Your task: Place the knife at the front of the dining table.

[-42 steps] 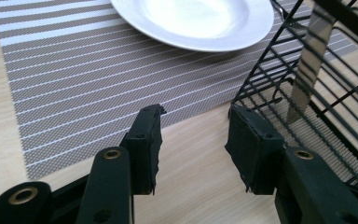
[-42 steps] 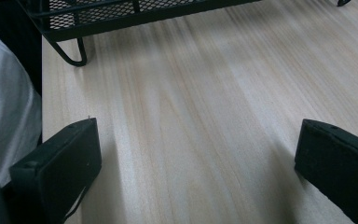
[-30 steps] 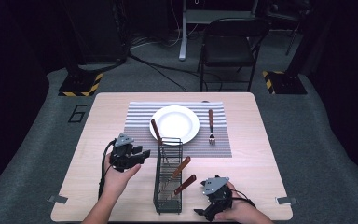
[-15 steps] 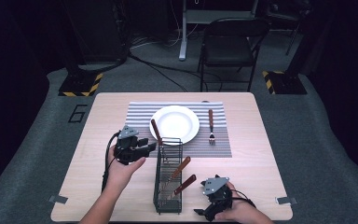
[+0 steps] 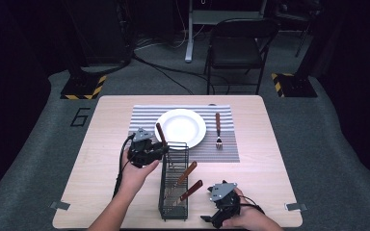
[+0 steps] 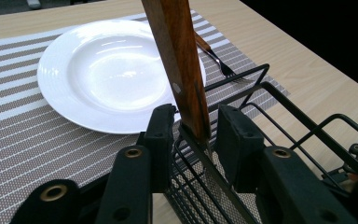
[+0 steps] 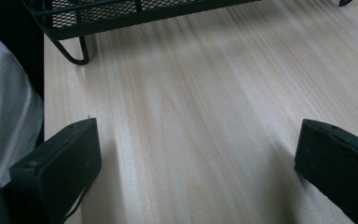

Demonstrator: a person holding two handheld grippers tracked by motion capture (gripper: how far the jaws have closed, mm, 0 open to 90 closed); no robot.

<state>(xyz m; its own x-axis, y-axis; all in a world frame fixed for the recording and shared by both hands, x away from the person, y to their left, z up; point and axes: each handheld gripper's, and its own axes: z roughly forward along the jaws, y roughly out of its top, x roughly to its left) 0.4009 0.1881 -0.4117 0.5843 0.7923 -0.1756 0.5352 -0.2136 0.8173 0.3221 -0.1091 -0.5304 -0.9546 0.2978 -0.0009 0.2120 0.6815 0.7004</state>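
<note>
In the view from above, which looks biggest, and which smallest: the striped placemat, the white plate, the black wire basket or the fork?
1. Striped placemat
2. Black wire basket
3. White plate
4. Fork

Basket and plate look close; the basket sits nearer the camera, so their order is unsure.

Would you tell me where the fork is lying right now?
In the high view the fork lies on the striped placemat, just right of the white plate, tines toward the person.

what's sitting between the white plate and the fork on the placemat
Nothing. In the high view the round white plate and the wooden-handled metal fork lie apart on the grey striped placemat, with only bare striped mat between them.
</note>
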